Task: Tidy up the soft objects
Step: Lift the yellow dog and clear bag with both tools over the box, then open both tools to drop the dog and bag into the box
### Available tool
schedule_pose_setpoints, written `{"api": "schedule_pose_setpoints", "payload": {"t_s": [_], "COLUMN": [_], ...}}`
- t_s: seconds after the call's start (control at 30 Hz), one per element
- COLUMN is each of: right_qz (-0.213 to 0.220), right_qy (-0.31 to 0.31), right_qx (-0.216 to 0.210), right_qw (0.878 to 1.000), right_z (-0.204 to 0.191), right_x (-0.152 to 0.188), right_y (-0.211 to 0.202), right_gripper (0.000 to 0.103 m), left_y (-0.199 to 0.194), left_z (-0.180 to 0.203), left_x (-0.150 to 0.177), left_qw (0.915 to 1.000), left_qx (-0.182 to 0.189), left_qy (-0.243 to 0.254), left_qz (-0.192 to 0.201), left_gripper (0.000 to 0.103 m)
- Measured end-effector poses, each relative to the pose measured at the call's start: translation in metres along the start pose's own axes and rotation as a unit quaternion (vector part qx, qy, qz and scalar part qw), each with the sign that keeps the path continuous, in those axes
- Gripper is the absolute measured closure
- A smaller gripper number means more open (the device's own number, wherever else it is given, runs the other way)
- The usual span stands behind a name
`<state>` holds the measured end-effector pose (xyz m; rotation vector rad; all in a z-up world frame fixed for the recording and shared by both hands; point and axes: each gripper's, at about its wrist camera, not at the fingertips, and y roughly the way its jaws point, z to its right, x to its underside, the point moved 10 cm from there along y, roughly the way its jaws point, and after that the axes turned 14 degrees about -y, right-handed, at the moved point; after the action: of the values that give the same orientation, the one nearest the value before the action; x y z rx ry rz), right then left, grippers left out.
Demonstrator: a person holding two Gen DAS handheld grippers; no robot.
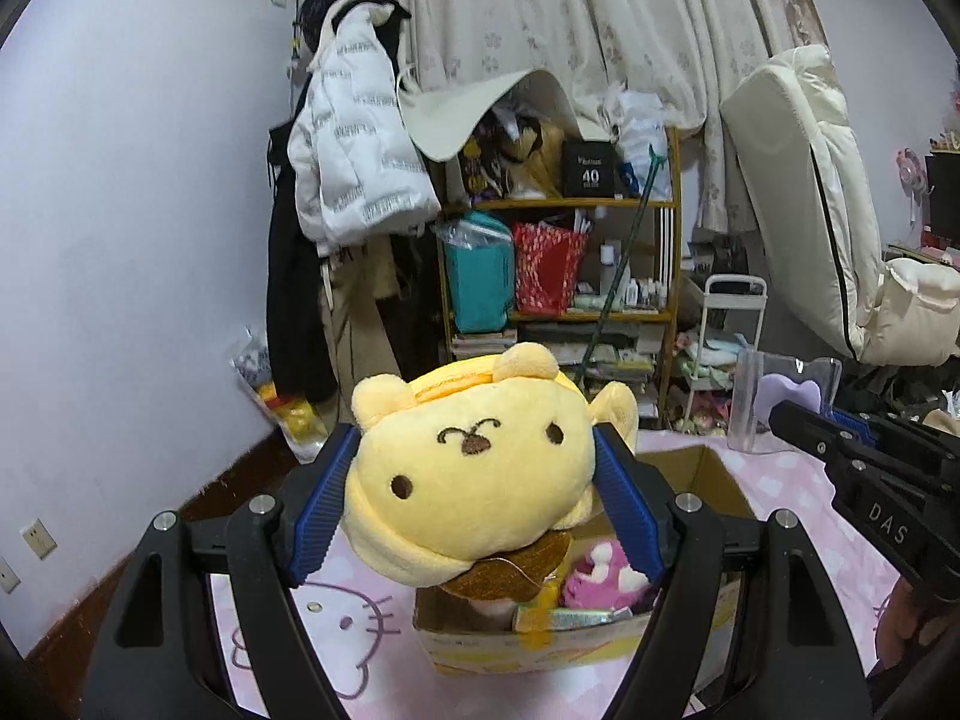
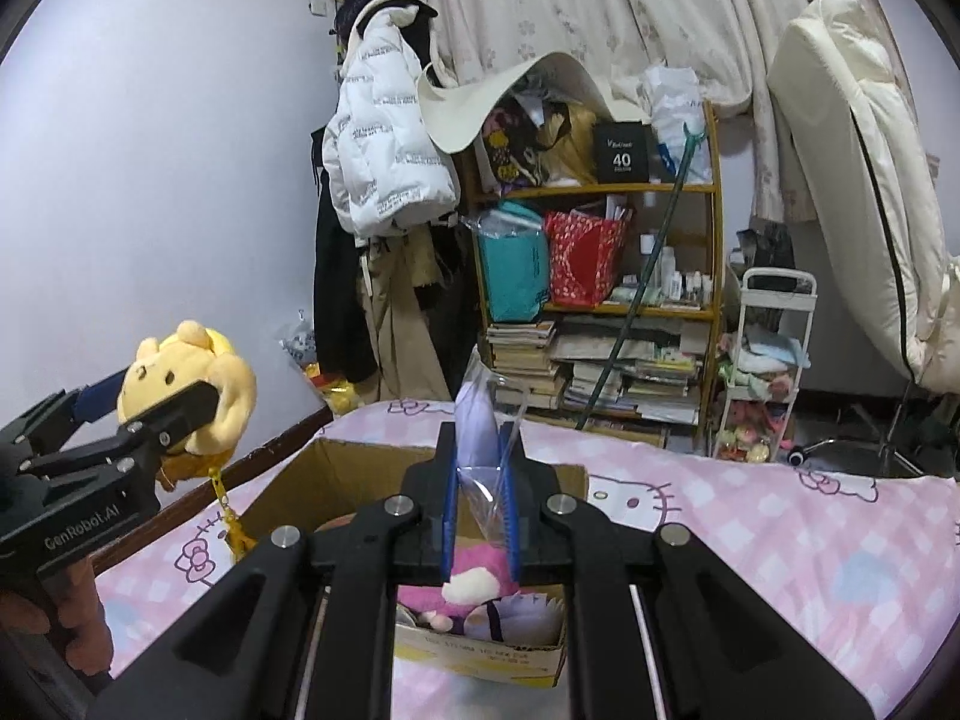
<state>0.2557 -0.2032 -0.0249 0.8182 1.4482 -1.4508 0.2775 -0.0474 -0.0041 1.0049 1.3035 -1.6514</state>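
Yellow plush (image 1: pixel 474 468): pinched between the left gripper (image 1: pixel 474 498) pads, aloft above the cardboard box (image 1: pixel 708 474) on the pink sheet; face toward the camera, long axis crosswise between the pads; box below and slightly right; right gripper (image 2: pixel 480 516) pressed together on a clear plastic bag (image 2: pixel 480 420), over the box's near half.

the left tool (image 2: pixel 180 414) reads "genrobot.ai", the right tool (image 1: pixel 840 426) "das", and the black box (image 2: pixel 622 153) on the shelf "40".

Pale wall (image 2: pixel 150 180), floral curtains (image 2: pixel 630 6), cluttered wooden shelf (image 2: pixel 600 189), hanging white jacket (image 2: pixel 384 144), pink-sheeted bed (image 2: pixel 750 528).
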Motion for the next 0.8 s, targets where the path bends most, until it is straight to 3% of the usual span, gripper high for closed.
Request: {"api": "schedule_pose_setpoints", "payload": {"t_s": [0.2, 0.67, 0.8], "right_qz": [-0.019, -0.042, -0.049], "right_qy": [-0.006, 0.004, 0.015], "right_qx": [-0.016, -0.037, -0.043], "right_qw": [1.0, 0.998, 0.998], "right_z": [-0.01, -0.013, -0.012], "right_x": [0.015, 0.03, 0.033], "right_y": [0.012, 0.026, 0.03], "right_gripper": [0.09, 0.09, 0.09], "left_y": [0.02, 0.035, 0.04], "left_z": [-0.005, -0.005, -0.01], "left_x": [0.019, 0.035, 0.038], "left_qw": [0.9992, 0.998, 0.9976], "left_qx": [-0.003, 0.008, -0.006], "left_qy": [-0.012, -0.013, -0.018], "left_qz": [-0.037, -0.062, -0.066], "left_gripper": [0.026, 0.02, 0.02]}}
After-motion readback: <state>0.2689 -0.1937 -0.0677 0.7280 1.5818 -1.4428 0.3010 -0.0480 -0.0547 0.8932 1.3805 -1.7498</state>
